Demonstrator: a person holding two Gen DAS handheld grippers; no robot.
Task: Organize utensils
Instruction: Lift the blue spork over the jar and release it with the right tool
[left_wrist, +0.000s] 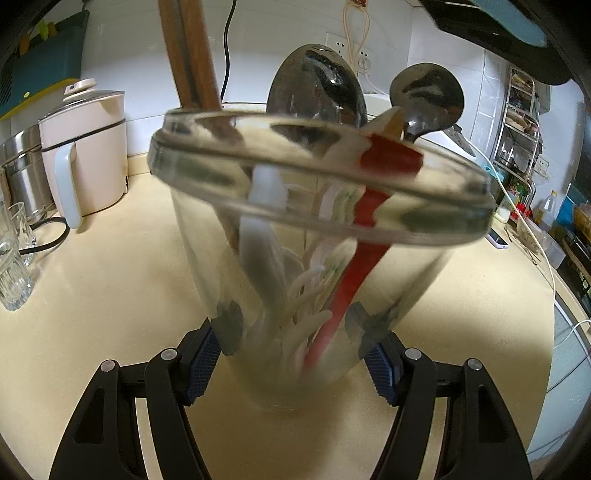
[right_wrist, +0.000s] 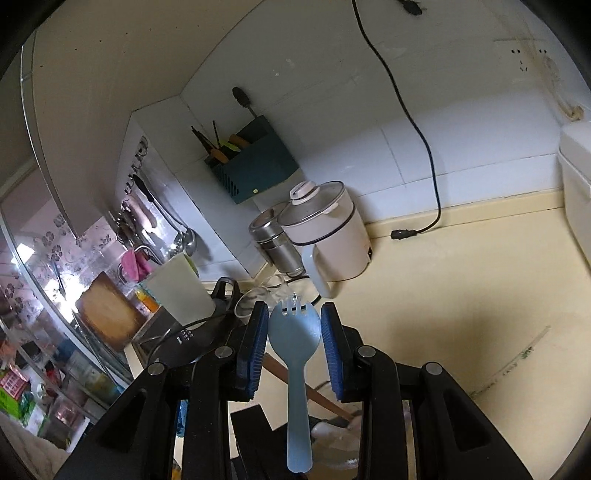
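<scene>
Right up close, the left gripper has its blue pads pressed against either side of a clear glass jar, clamped on it low down, and the jar stands on the cream counter. Inside the jar there is a crowd: a red handle slanting up to the rim, white plastic handles beside it, two brown chopsticks rising out at the left, and two metal spoons with their bowls standing above the rim at the back. Over on the other side, the right gripper has a light blue spork between its fingers, tines pointing away, handle running back toward the camera; the pads sit at the edges of the spork's bowl and appear to be gripping it, and it is up off the counter. Below that spork you can just catch the rim of the jar and a chopstick, blurred. Further out on the left side of the counter stand drinking glasses, then a cream electric pot with a glass lid, and a steel canister just beside it. Behind them on the white tiled wall hangs a dark green holder with tools in it, and a black power cord trails down the tiles to the counter.
</scene>
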